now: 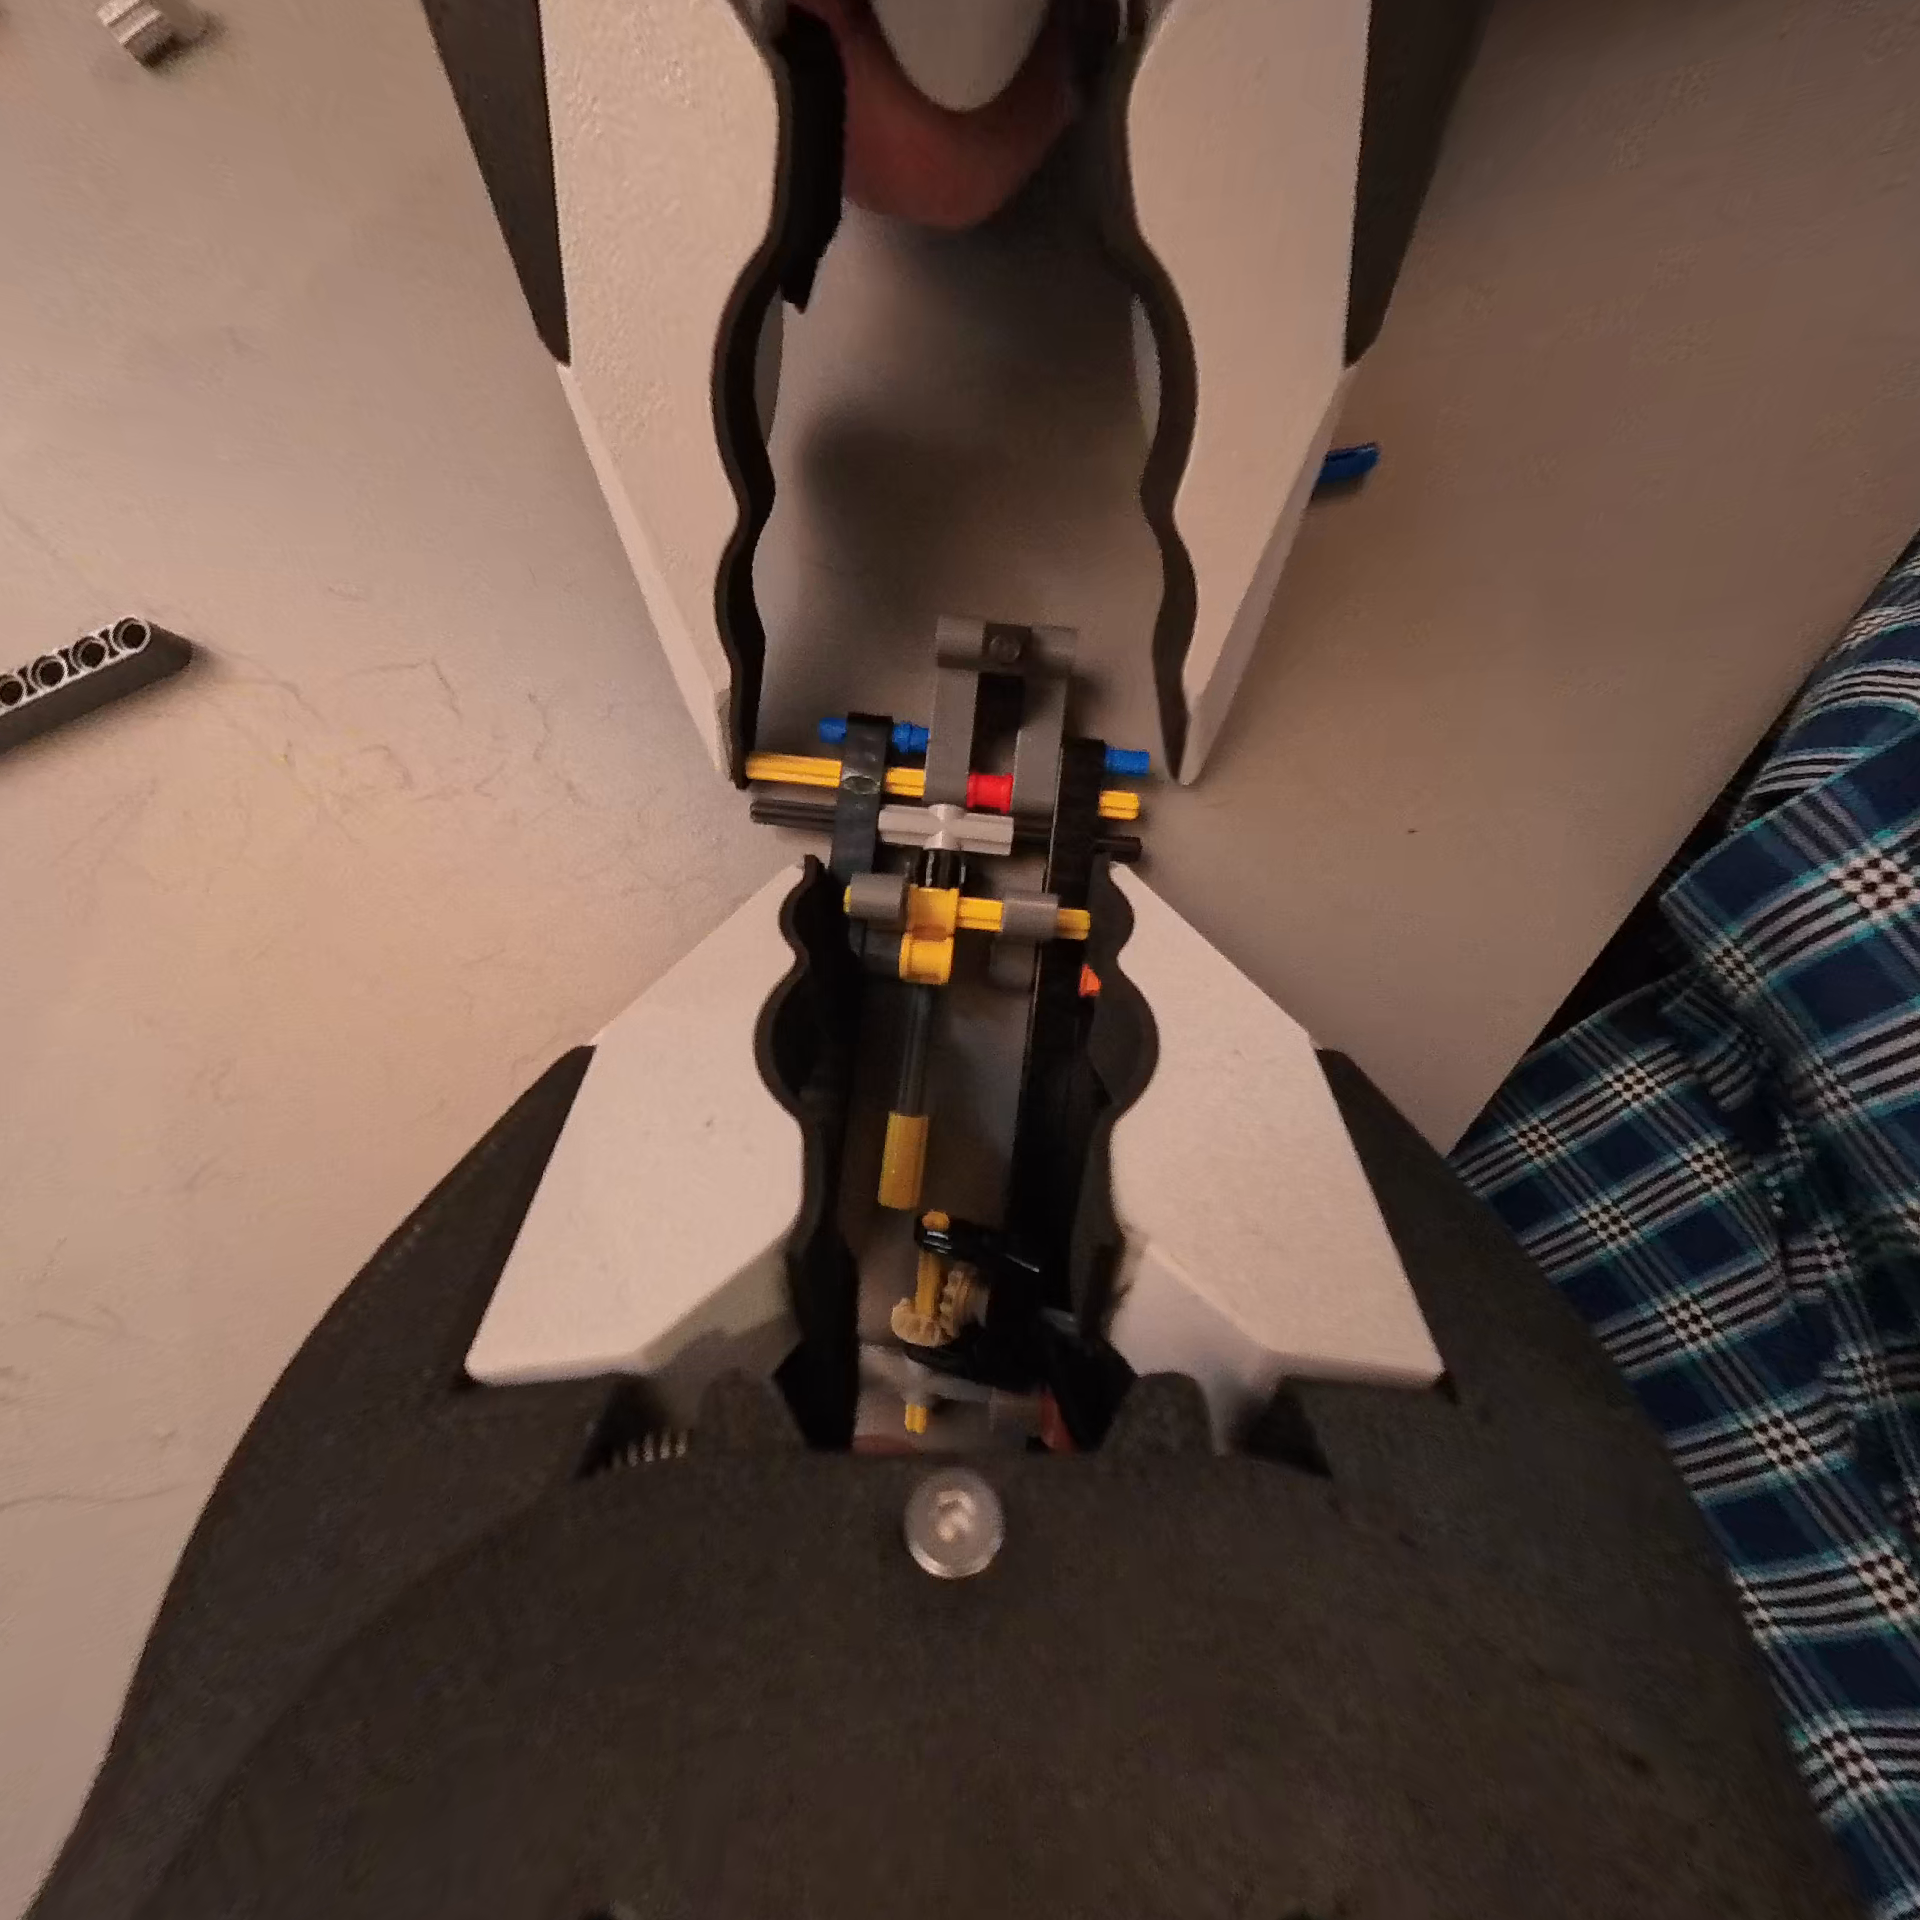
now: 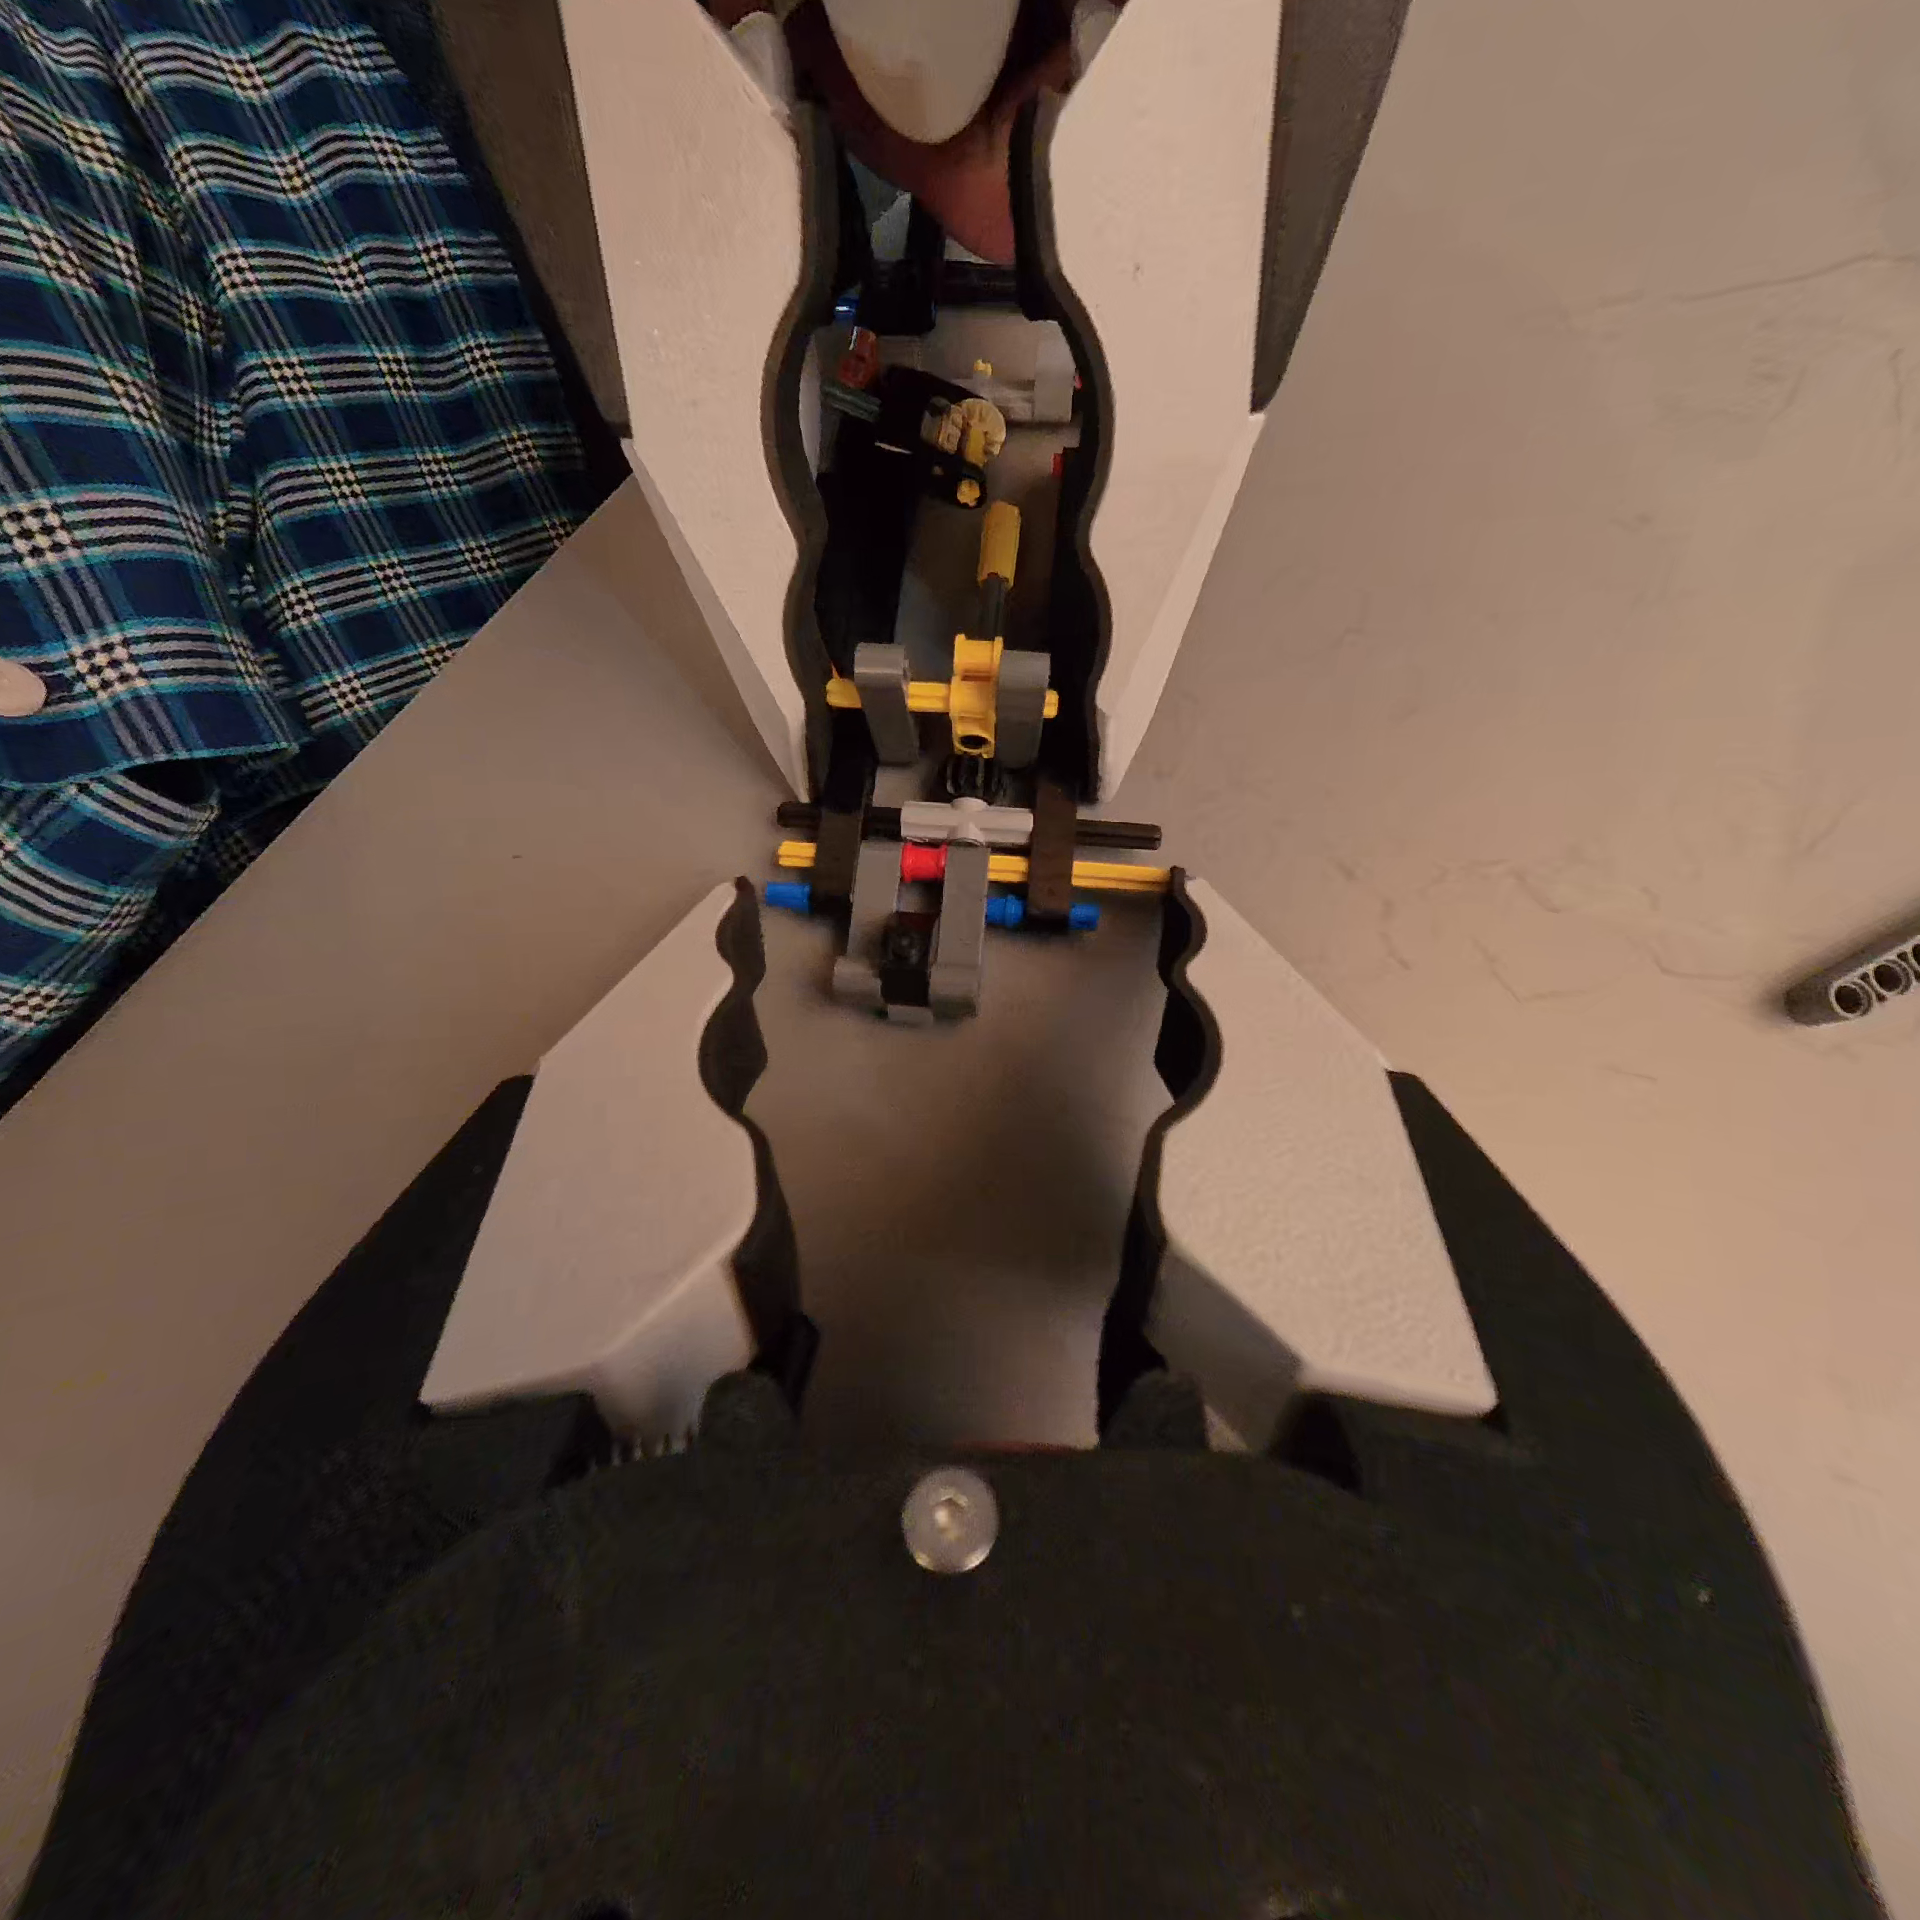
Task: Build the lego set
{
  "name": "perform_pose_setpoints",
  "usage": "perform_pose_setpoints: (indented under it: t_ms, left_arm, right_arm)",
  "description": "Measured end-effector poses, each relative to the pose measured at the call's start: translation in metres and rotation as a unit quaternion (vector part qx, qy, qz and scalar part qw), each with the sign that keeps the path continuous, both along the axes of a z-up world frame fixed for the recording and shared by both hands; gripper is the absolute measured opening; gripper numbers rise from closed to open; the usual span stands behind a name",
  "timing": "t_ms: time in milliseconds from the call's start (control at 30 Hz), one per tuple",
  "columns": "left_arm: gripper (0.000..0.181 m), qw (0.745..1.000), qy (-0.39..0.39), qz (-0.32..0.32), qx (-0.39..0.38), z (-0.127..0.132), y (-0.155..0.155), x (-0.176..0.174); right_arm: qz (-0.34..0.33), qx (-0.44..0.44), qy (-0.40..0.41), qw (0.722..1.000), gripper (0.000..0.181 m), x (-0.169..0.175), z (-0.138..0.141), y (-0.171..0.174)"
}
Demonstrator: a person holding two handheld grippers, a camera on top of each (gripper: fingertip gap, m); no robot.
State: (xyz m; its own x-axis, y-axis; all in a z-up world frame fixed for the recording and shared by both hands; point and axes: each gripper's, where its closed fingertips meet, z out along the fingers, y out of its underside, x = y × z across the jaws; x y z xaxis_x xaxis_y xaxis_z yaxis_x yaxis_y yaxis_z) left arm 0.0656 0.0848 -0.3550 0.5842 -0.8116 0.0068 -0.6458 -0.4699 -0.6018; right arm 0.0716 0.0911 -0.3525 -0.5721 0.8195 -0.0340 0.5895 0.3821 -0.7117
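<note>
While the left claw [image 1: 956, 883] pinches the lego assembly [image 1: 961, 935] on the counter [image 1: 364, 883] and the right claw [image 2: 961, 894] stands spread at its near end, keep that hold firm and close the right squarely onto the frame.

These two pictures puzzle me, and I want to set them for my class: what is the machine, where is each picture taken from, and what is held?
There is no robot. A person holds two hand-held grippers, each with a camera looking forward along its two white fingers.

The left wrist view looks along the left gripper. Its jaws are shut on a small lego assembly of black beams, yellow axles, blue pins and a red bush.

The right wrist view shows the same assembly from the opposite end. The right gripper stands with jaws open around the grey end, not gripping.

Both face each other over a pale table. A loose grey beam lies on it. The plaid cloth is the person's shirt.
</note>
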Motion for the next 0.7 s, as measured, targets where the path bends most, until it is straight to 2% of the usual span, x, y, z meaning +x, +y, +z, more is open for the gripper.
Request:
perform_pose_setpoints:
  t_ms: [700]
  left_arm:
    - [0.049, 1.0, 0.002, -0.004, 0.002, 0.0014, -0.0002, 0.0007]
  right_arm:
    - [-0.003, 0.0, 0.005, 1.0, 0.075, -0.0003, 0.0015, 0.0016]
